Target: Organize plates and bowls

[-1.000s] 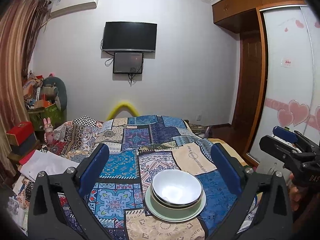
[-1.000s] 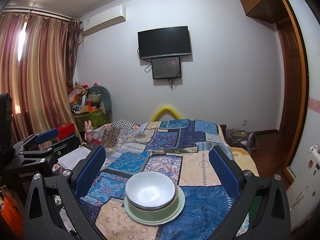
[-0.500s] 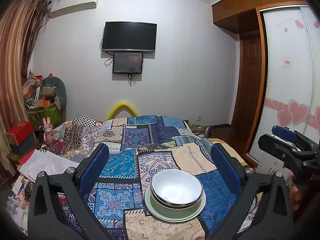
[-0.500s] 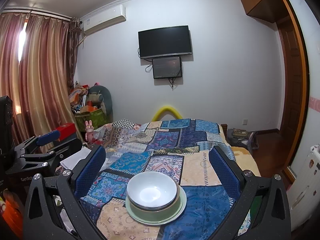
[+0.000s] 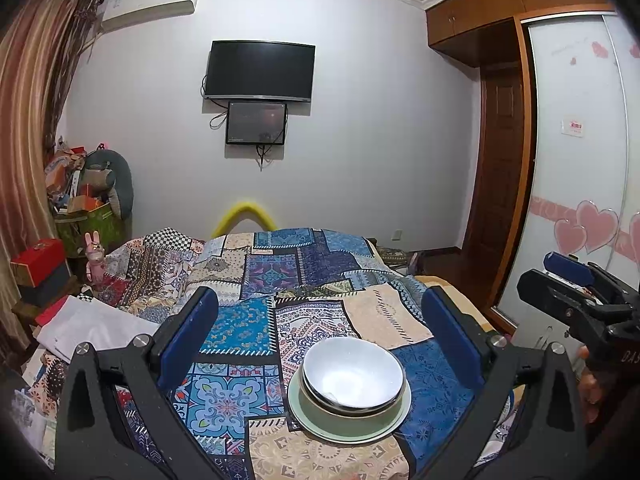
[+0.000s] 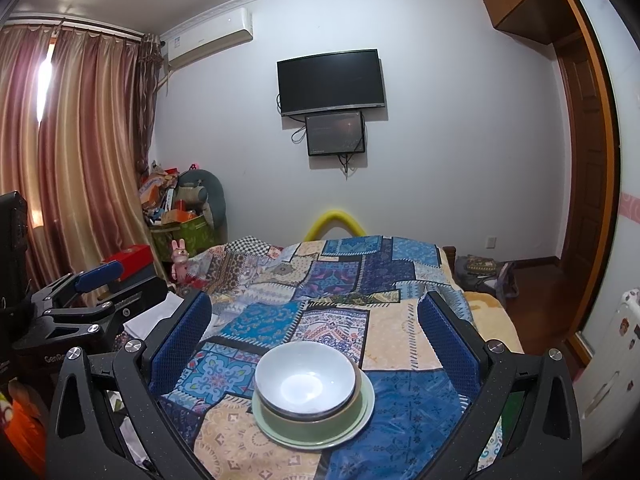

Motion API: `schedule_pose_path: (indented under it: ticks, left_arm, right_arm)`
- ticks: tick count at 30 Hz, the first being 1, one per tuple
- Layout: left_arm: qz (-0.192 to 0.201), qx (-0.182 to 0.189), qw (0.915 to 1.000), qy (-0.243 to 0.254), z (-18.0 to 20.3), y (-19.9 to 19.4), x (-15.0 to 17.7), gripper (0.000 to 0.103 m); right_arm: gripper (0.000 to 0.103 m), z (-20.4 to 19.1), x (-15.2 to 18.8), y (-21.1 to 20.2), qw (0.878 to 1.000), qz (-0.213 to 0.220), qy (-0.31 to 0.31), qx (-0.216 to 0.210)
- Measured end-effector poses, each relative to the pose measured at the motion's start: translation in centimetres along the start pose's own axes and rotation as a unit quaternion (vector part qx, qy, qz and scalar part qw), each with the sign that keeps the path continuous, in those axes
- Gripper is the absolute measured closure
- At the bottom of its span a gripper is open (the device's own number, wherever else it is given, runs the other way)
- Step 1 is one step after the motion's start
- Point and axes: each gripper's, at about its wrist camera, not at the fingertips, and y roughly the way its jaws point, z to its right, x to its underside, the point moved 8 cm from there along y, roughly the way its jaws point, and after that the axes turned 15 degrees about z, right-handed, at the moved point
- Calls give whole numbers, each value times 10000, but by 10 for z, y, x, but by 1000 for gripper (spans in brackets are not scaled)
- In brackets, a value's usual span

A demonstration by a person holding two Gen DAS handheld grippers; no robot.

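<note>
1. Bedroom: bed (image 5: pixel 280 280) under a patchwork quilt, TV (image 5: pixel 259 70) on the far wall, wardrobe (image 5: pixel 576 168) to the right. No hard surface here; the dishes sit straight on soft bedding.
2. Stack: white bowl (image 5: pixel 352 376) nested in a green bowl (image 6: pixel 320 420), both on a pale green plate (image 5: pixel 348 428). There looks to be a dark-rimmed bowl between the two, can't confirm. It sits on the near part of the quilt, centred ahead of both cameras.
3. Left gripper (image 5: pixel 328 344): fingers wide apart, holding nothing, stack framed between them but not touched.
4. Right gripper (image 6: pixel 316 344): same, wide and empty, clear of the stack.
5. My read: stacking looks done, or close to it.
6. Risks from here:
   - The quilt gives, so pressing on one side of the plate rim could tilt the whole stack.
   - Bowls look glossy; a pinch on the white rim could slip or lift only the top one.
   - The grippers sit close side by side, so reaching in together could make them collide over the stack.
</note>
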Motion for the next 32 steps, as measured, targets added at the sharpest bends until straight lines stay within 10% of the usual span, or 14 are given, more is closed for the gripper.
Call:
schedule_pose_path:
  ticks: [32]
  left_arm:
    - [-47,87,9998,-153,-1,2,8,0]
  right_arm:
    - [0,1,5,4,9999,-90,-56,-25]
